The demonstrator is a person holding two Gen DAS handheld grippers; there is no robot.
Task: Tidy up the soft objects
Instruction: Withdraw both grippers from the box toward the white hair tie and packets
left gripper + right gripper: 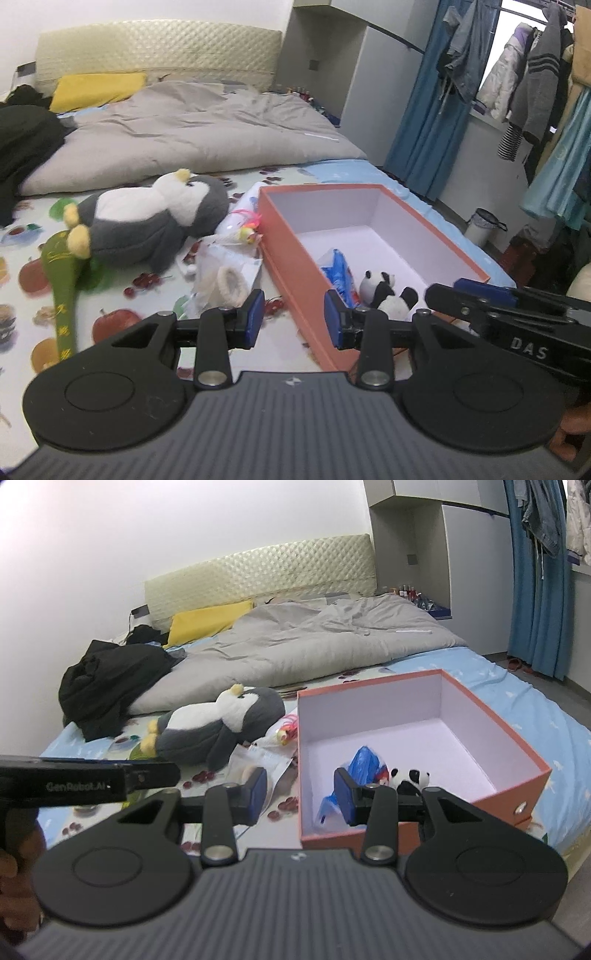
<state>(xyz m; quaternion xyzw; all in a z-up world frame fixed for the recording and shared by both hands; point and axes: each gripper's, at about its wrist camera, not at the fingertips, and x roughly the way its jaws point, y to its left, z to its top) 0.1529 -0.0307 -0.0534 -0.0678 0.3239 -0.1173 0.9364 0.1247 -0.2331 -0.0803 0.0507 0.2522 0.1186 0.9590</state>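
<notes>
Right wrist: orange box [417, 834] holds panda [410, 777]; blue bag [364, 762].

Bed [22, 273] with fruit-print sheet is carrying everything: grey duvet [192, 136] and yellow pillow [96, 90] lying far, black clothes [107, 683] far left, plush penguin [147, 218] lying mid-left, open orange box [295, 266] sitting right, clear bags [221, 273] lying between them.
</notes>
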